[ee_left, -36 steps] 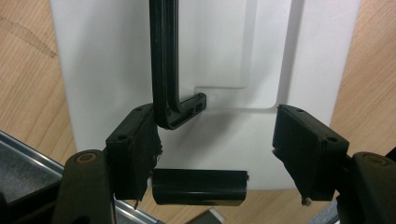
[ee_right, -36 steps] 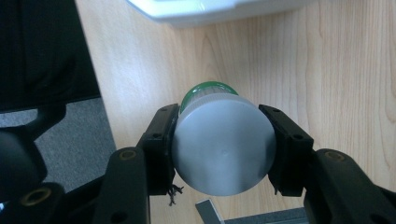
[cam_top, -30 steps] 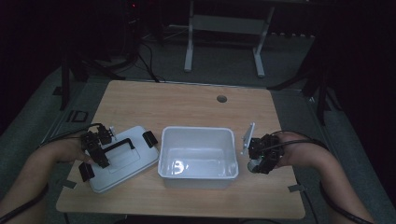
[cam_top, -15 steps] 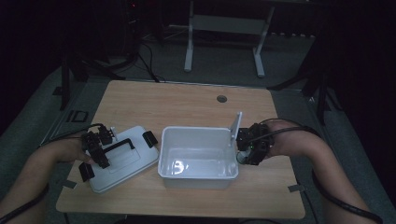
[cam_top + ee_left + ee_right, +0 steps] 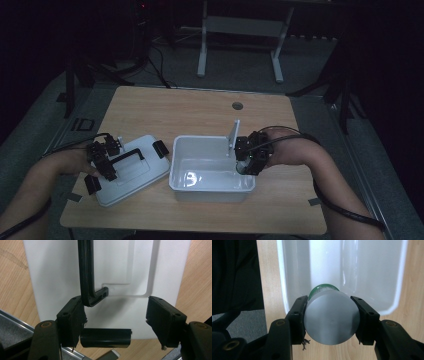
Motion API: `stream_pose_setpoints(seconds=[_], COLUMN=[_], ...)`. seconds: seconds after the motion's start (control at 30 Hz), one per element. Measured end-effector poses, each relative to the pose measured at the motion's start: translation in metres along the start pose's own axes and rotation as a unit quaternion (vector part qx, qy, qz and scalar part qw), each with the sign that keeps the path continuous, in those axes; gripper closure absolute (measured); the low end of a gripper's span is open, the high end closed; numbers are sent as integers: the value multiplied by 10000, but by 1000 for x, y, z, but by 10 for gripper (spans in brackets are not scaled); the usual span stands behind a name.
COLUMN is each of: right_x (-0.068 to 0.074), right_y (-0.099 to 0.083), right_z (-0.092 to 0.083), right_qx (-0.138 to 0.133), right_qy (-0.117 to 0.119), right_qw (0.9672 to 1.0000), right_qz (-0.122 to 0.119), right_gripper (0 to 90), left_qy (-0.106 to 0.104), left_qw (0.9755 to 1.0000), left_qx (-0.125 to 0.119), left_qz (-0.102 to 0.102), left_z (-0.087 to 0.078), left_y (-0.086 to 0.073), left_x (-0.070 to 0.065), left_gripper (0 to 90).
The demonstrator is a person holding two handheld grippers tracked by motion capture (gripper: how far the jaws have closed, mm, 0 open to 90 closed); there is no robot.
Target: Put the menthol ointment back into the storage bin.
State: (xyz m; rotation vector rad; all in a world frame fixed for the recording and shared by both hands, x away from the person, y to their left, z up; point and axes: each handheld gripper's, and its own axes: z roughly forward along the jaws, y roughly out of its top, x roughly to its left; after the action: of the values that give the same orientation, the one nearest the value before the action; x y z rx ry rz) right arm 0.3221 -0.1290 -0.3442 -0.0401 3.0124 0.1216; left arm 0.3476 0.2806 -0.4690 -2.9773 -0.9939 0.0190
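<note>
Bottle (image 5: 331,317) pinched end-on in right gripper (image 5: 331,320), over bin (image 5: 212,170) right rim; left gripper (image 5: 117,320) jaws spread, straddling lid (image 5: 60,277) by its black handle (image 5: 86,272); table (image 5: 190,107) wooden

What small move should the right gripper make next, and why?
Probably lower the grey-capped bottle into the white bin and open. The right gripper is shut on it above the bin's right edge; the lid lies aside, under the left gripper.

white bin (image 5: 212,182) | white lid (image 5: 132,172), black handle (image 5: 86,277) | grey-capped green bottle (image 5: 330,320)
</note>
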Motion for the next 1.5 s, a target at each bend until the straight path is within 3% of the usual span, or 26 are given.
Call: stream_pose_setpoints(seconds=[0.43, 0.7, 1.1, 1.5], right_x=[-3, -9, -17, -13], right_y=[6, 6, 12, 24], right_z=[47, 73, 98, 112], right_qx=[101, 155, 200, 323], right_qy=[321, 451, 527, 484], right_qw=[9994, 9987, 9979, 9982], right_qz=[8, 202, 333, 168], right_gripper=[503, 503, 502, 502], left_qy=[-2, 6, 27, 2], left_qw=[10000, 10000, 10000, 9999], left_qx=[30, 90, 81, 102], left_qz=[-6, -4, 20, 21], left_z=[2, 5, 6, 10], left_y=[-3, -2, -2, -3], left_x=[0, 1, 0, 0], left_gripper=[311, 311, 311, 311])
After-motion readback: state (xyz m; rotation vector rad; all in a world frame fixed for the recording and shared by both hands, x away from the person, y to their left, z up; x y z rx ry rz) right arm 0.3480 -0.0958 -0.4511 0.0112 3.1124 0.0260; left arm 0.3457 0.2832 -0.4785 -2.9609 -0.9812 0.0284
